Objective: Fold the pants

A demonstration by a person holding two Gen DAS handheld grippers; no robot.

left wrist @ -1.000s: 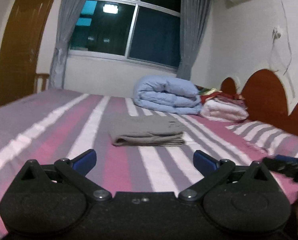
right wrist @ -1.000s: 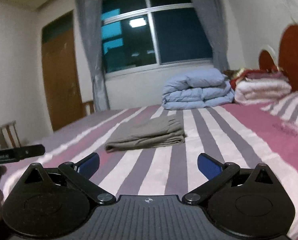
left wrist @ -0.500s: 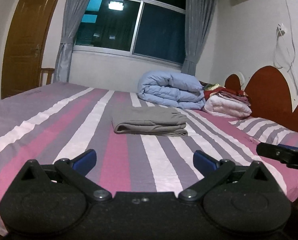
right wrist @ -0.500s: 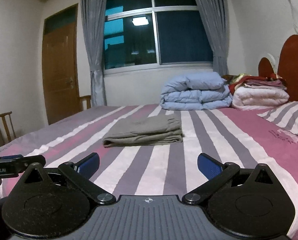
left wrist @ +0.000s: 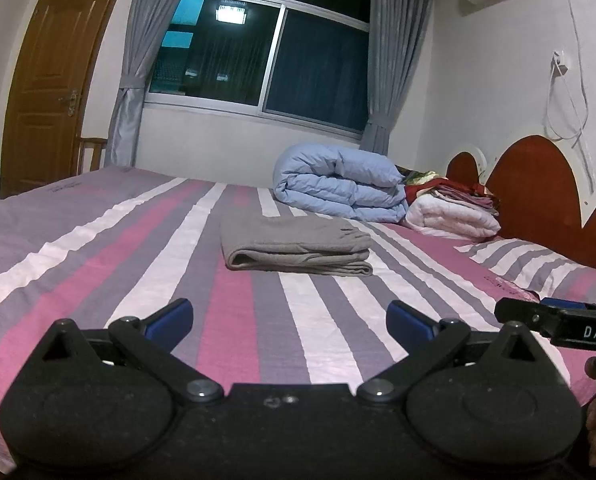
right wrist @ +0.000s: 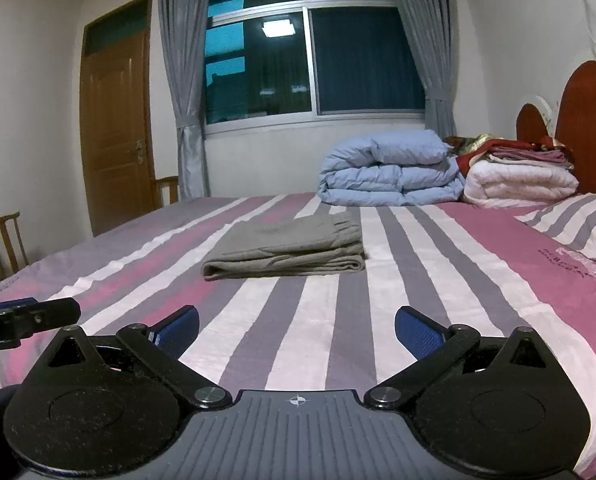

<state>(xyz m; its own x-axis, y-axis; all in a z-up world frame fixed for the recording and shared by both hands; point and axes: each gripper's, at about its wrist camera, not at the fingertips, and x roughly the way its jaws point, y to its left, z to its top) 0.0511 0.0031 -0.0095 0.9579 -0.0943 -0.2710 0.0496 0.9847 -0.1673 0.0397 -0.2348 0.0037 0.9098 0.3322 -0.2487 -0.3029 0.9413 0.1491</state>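
The grey pants (left wrist: pixel 296 246) lie folded into a neat stack in the middle of the striped bed (left wrist: pixel 110 264). They also show in the right wrist view (right wrist: pixel 288 248). My left gripper (left wrist: pixel 290 320) is open and empty, held near the bed's front edge, well back from the pants. My right gripper (right wrist: pixel 298 326) is open and empty too, level with the left. Each gripper shows at the side of the other's view: the right gripper (left wrist: pixel 558 322), the left gripper (right wrist: pixel 22 320).
A folded blue duvet (left wrist: pixel 342 188) and a pile of white and red bedding (left wrist: pixel 452 208) lie at the far side by the red headboard (left wrist: pixel 534 196). A striped pillow (right wrist: pixel 578 224) lies on the right. Wooden chairs (right wrist: pixel 6 240) and a door (right wrist: pixel 116 128) stand on the left.
Both grippers have drawn back from the pants and levelled out. The pants have not moved.
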